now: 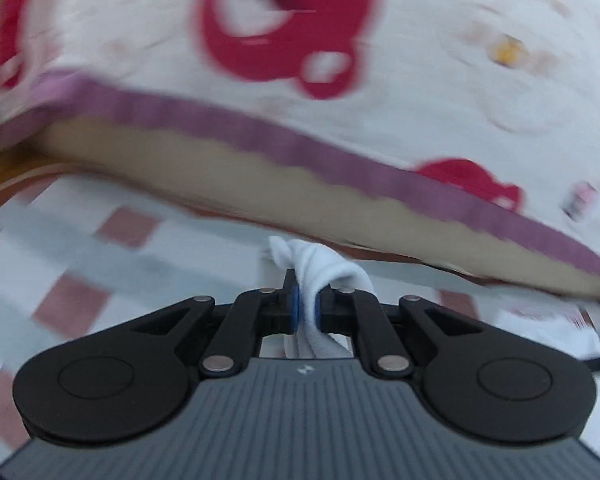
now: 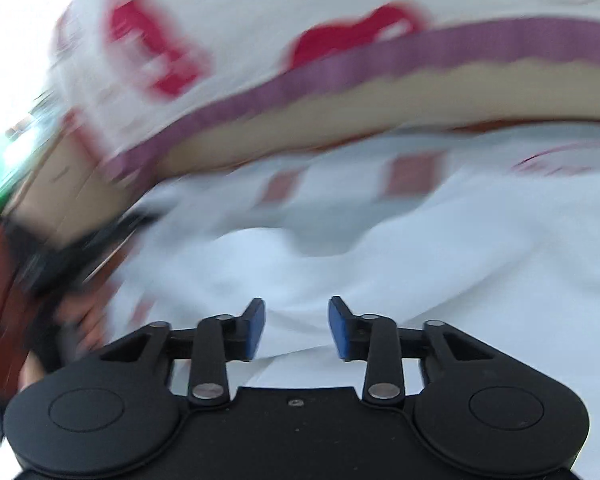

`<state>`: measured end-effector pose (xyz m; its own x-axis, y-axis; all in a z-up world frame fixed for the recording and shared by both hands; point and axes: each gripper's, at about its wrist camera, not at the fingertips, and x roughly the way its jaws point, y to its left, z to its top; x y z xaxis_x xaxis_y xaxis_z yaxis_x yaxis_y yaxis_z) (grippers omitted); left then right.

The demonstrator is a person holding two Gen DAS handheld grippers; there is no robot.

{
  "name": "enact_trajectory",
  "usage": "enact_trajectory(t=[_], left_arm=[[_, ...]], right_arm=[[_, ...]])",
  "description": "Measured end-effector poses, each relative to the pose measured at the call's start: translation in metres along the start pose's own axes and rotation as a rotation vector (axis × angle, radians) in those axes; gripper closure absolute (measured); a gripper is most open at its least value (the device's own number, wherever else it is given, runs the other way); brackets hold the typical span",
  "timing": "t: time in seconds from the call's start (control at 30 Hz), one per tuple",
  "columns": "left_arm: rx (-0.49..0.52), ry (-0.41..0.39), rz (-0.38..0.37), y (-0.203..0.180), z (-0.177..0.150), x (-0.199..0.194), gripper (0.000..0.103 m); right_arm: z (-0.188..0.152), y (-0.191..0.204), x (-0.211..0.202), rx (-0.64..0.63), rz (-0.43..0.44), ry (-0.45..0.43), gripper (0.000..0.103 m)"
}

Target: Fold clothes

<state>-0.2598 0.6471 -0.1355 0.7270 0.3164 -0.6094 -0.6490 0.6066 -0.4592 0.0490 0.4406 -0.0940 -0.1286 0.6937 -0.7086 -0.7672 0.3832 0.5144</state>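
White garment (image 1: pixel 320 276), seemingly bunched upright, in left tongs (image 1: pixel 306 308).

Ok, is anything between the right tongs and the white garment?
Nothing visible. The right tongs are open with the white garment directly ahead of the pads; the left tongs already pinch a fold of it.

No words, numbers or brand names can be read in either view; both are heavily blurred. The only sign is a small pale logo mark on the grey ribbed body of the left gripper (image 1: pixel 305 312), just behind its fingers, too small to make out. The red shapes on the white printed cloth (image 1: pixel 380 92) above that gripper are pictures, not letters, as far as the blur lets one tell
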Motion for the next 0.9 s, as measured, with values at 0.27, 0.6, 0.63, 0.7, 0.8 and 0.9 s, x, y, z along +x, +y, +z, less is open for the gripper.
enact_trajectory(t=[0.27, 0.6, 0.63, 0.7, 0.8, 0.9], left_arm=[[-0.115, -0.109, 0.178, 0.050, 0.015, -0.041, 0.096], [-0.130, -0.111, 0.205, 0.057, 0.013, -0.036, 0.096], [-0.131, -0.121, 0.206, 0.057, 0.014, -0.037, 0.096], [-0.137, -0.153, 0.208, 0.056, 0.016, -0.043, 0.096], [-0.146, -0.201, 0.211, 0.056, 0.019, -0.051, 0.096], [-0.190, -0.240, 0.257, 0.061, 0.018, -0.053, 0.095]], right_arm=[[0.085, -0.059, 0.077, 0.377, -0.243, 0.070, 0.049], [0.080, -0.045, 0.131, 0.016, -0.421, 0.152, 0.085], [0.077, -0.043, 0.131, -0.037, -0.431, 0.144, 0.089], [0.078, -0.041, 0.117, -0.063, -0.418, 0.060, 0.094], [0.087, -0.037, 0.083, -0.053, -0.372, -0.132, 0.094], [0.102, -0.033, 0.047, -0.039, -0.327, -0.296, 0.094]])
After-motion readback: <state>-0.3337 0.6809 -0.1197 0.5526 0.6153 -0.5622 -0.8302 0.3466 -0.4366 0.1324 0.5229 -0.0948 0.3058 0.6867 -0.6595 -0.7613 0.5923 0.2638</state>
